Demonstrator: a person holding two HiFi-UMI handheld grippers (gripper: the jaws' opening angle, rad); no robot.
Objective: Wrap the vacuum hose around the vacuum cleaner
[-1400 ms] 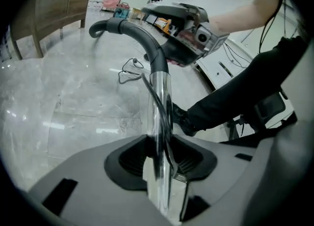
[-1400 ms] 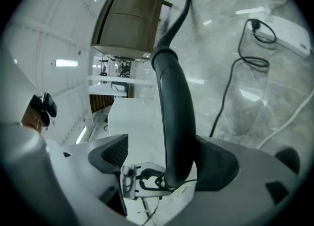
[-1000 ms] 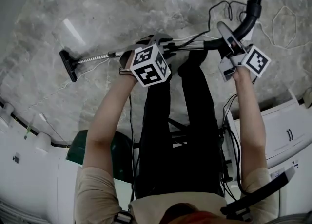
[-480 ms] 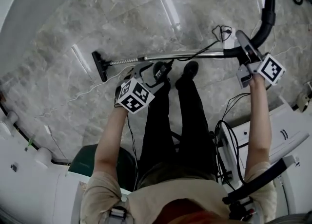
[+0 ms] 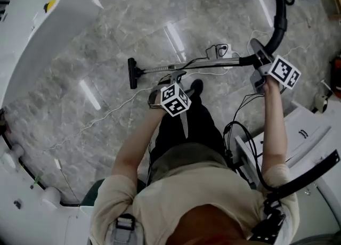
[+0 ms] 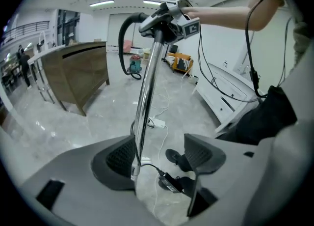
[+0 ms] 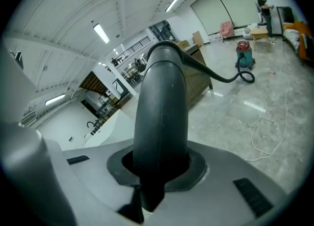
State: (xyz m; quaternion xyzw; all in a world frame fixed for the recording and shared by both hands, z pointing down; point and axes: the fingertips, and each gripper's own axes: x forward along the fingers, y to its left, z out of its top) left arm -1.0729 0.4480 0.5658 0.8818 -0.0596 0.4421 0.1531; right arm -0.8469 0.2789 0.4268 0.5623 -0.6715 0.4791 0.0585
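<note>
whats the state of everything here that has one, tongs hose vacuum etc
left tongs: open, just been opening; metal tube between them, not clamped
right tongs: shut on handle
metal tube: tilted, handle end raised
hose: unwrapped, trailing to the vacuum cleaner
vacuum cleaner: upright, far off, nothing wrapped around it

Polished grey stone floor [image 5: 106, 52] mirrors the ceiling lights in glossy streaks; the vacuum's tube [image 6: 146, 87] is smooth, bright chrome metal, the hose handle [image 7: 162, 122] matt black plastic. The left gripper [image 6: 162, 154] has a matt grey plastic shell and finely ribbed dark pads [image 6: 120, 156]. At ten o'clock in its view stands a brown wooden counter [image 6: 78, 72]; the person's shirt [image 5: 176, 198] is beige cloth
</note>
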